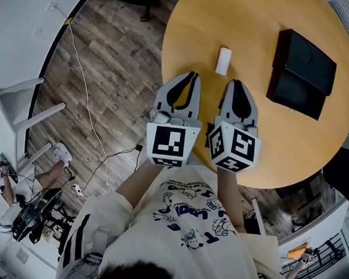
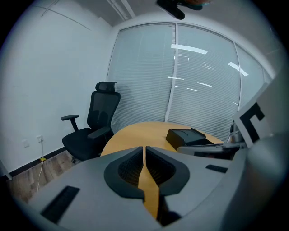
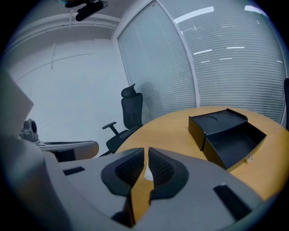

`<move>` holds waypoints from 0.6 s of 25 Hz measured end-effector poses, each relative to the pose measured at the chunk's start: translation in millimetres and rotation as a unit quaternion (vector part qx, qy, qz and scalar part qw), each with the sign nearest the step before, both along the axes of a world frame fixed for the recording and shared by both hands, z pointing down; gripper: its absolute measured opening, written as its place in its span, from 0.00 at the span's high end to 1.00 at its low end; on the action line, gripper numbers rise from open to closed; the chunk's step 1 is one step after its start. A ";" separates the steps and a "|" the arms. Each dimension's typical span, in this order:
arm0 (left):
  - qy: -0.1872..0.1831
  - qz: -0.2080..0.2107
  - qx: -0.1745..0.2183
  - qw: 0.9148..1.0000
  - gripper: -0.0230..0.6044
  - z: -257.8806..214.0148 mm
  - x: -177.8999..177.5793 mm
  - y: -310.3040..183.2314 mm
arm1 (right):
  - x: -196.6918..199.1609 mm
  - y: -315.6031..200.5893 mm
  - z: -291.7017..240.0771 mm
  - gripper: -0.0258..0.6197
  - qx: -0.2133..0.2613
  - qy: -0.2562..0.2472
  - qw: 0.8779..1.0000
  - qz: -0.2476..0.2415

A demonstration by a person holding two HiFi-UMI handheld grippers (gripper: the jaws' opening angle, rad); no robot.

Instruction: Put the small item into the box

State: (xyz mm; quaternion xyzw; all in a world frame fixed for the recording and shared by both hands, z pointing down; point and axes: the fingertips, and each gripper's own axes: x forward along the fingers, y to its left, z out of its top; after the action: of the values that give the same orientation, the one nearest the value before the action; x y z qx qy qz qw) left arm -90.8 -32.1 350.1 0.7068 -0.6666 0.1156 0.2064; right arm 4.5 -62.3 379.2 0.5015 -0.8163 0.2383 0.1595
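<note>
Small item (image 1: 223, 61) on table (image 1: 192, 26), black box (image 1: 300, 72) nearby, left gripper (image 1: 193, 76) and right gripper (image 1: 234, 82) both pressed together, empty

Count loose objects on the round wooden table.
2: a small white rectangular item just ahead of the right gripper, and an open black box to its right. None seems hidden.

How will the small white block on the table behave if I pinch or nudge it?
Flat-sided and lying flat, the white block probably won't roll. It looks small, likely light, so a nudge may slide it across the smooth table. Whether it's rigid, I can't tell.
</note>
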 end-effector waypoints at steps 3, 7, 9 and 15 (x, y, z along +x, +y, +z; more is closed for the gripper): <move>0.010 0.009 -0.012 1.000 0.92 10.0 -0.1 -6.4 | -1.6 -6.0 6.8 0.89 -0.009 0.006 1.000 0.007; 0.014 0.028 -0.027 0.999 0.92 23.1 -0.1 -17.0 | -3.7 -16.6 13.1 0.89 -0.018 0.011 1.000 0.013; 0.019 0.033 -0.035 0.999 0.92 30.2 -0.1 -21.1 | -4.5 -20.8 18.3 0.89 -0.023 0.014 1.000 0.014; 0.036 0.046 -0.053 0.997 0.92 45.8 0.0 -29.4 | -7.0 -30.8 37.0 0.89 -0.042 0.024 0.999 0.022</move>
State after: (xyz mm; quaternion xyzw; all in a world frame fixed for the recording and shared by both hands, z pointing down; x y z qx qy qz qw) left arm -90.8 -61.4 396.0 0.7282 -0.6188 0.1348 0.2618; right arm -2.4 -93.2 416.2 0.5176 -0.7904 0.2638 0.1943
